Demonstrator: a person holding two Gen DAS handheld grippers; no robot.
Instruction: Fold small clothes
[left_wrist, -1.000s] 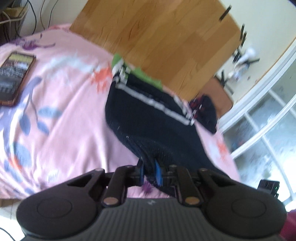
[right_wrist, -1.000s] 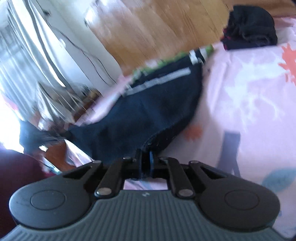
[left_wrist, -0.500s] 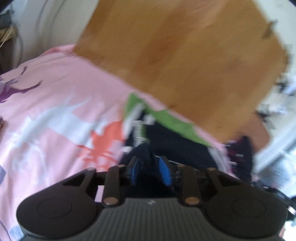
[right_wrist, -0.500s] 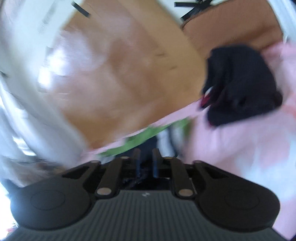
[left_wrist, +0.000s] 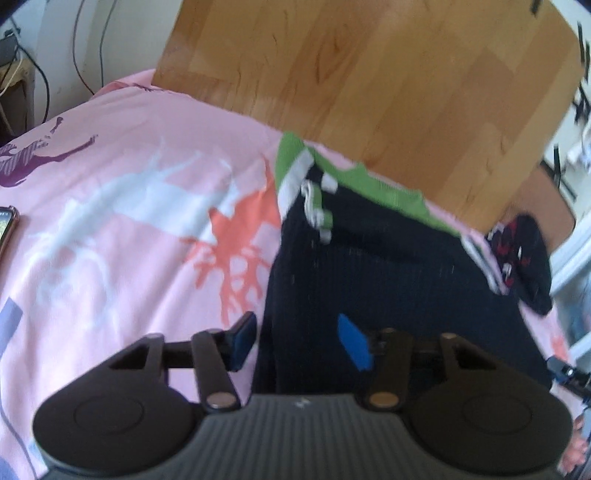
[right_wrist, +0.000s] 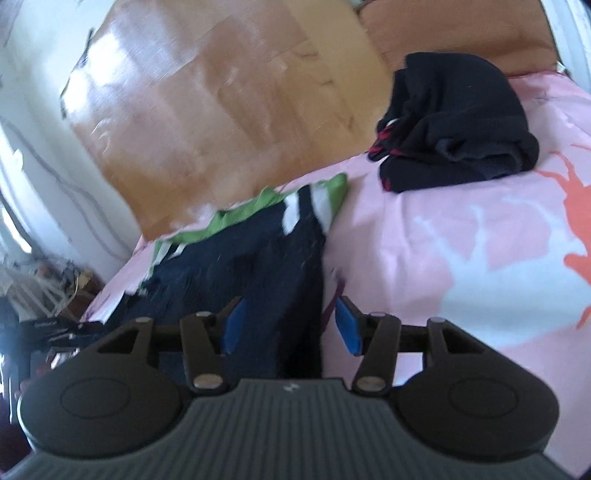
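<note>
The navy garment (left_wrist: 388, 266) with green and white trim lies doubled over at the far edge of the pink bed (left_wrist: 122, 206), near the wooden headboard (left_wrist: 369, 74). The left gripper (left_wrist: 299, 341) and the right gripper (right_wrist: 288, 325) both stand released above its near edge, holding nothing. I judge one fold is just laid down; the next move calls for a new grasp at one side, to fold it across, away from the dark pile (right_wrist: 454, 122) at the far corner.

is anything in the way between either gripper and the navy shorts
Nothing visible. The navy shorts lie directly in front of the open left gripper and right gripper. The folded dark pile sits apart at the far end of the pink bedsheet.
</note>
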